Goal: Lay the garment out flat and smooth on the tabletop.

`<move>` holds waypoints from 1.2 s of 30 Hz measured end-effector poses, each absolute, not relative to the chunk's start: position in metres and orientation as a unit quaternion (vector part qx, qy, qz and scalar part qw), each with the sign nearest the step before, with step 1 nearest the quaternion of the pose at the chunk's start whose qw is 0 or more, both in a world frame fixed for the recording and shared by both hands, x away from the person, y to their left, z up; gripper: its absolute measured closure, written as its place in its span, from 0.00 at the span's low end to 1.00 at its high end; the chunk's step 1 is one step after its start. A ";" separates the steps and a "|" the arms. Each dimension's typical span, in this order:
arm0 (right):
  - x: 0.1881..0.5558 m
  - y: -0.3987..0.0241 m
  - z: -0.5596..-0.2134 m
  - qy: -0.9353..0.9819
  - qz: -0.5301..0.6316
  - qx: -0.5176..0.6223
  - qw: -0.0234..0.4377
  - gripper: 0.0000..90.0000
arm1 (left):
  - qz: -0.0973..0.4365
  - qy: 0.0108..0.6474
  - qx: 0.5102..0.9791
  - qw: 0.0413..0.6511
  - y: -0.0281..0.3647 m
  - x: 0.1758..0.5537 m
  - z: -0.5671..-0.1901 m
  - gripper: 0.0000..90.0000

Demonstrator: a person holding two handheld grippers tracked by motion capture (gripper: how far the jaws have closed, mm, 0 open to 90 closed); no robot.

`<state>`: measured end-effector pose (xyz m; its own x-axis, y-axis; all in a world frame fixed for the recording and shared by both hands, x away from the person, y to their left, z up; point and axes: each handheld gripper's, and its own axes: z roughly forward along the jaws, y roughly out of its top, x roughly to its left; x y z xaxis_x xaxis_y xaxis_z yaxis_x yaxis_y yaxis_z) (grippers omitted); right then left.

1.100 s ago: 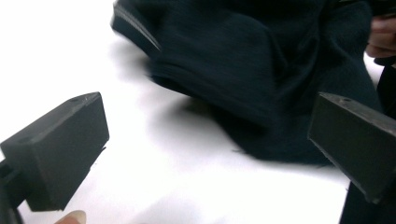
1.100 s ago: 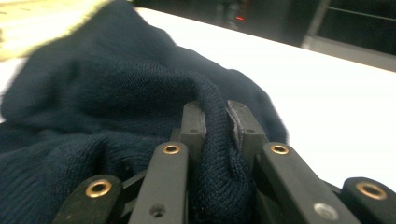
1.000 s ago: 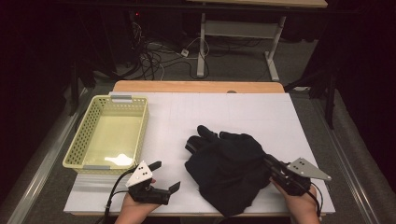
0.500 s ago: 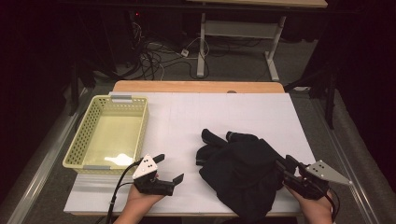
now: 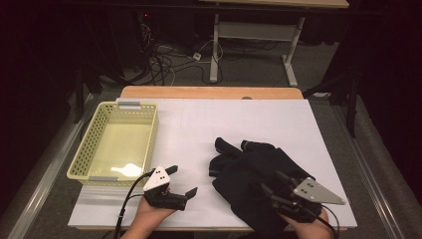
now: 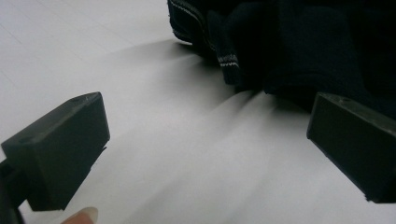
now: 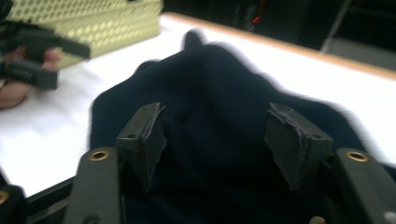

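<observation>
A dark, crumpled garment (image 5: 249,184) lies on the white table top (image 5: 224,124) at the front right. My right gripper (image 5: 272,181) hovers over its near right part. Its jaws have just been opening, and they stand apart in the right gripper view (image 7: 219,135) with the garment (image 7: 219,84) beneath them and no pad pressing on it. My left gripper (image 5: 182,180) rests at the table's front, left of the garment, open and empty. In the left gripper view the jaws (image 6: 205,149) point over bare table toward the garment's striped hem (image 6: 229,60).
A pale yellow perforated basket (image 5: 149,142) stands at the left of the table and looks empty. The right gripper view also shows the basket (image 7: 93,23) and the other hand with its gripper (image 7: 46,56). Cables and table legs lie on the floor beyond the far edge.
The right gripper's jaws opened and let go of the garment, which slid a little to the right. That hand swung right, then back over the cloth. The left gripper stayed put.
</observation>
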<state>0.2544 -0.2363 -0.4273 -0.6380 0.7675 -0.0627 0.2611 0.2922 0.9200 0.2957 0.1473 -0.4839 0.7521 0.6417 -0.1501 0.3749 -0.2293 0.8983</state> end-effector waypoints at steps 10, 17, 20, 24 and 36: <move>0.282 -0.174 -0.451 0.823 0.399 0.328 0.237 0.22 | 0.134 0.322 0.774 0.528 0.147 0.293 -0.484 0.00; 0.290 -0.158 -0.472 0.850 0.357 0.316 0.224 0.59 | 0.132 0.322 0.775 0.527 0.147 0.293 -0.484 0.00; 0.286 -0.158 -0.472 0.854 0.365 0.300 0.218 0.77 | 0.132 0.321 0.775 0.527 0.147 0.293 -0.484 0.01; 0.277 -0.169 -0.461 0.840 0.397 0.295 0.221 0.78 | 0.132 0.322 0.775 0.527 0.147 0.293 -0.484 0.01; 0.255 -0.238 -0.418 0.776 0.470 0.320 0.275 0.78 | 0.133 0.324 0.775 0.526 0.147 0.293 -0.484 0.02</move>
<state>0.2554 -0.2383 -0.4176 -0.6447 0.7541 -0.1257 0.2378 0.3540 0.9045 0.2927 0.1467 -0.4840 0.7546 0.6421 -0.1352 0.3630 -0.2368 0.9012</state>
